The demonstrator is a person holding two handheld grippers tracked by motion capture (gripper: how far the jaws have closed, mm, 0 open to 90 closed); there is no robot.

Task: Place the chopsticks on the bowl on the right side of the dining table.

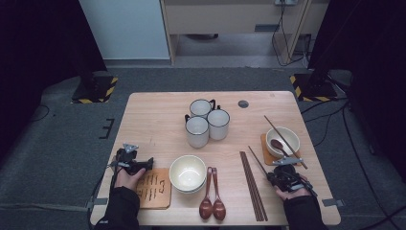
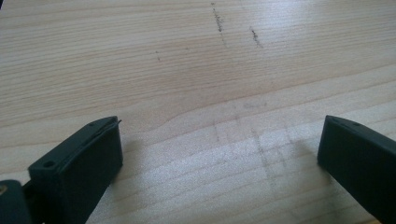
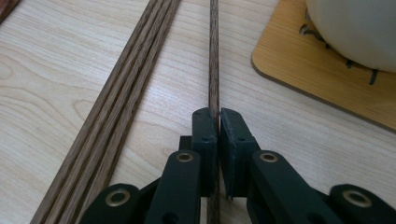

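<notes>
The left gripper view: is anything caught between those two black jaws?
No, the left gripper stands wide open with just bare wooden table between its jaws.

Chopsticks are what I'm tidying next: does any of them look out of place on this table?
Yes. One chopstick lies slanted across the rim of the right bowl on its coaster, away from the bundle flat on the table. The right gripper is shut on another single chopstick beside that bundle.
</notes>
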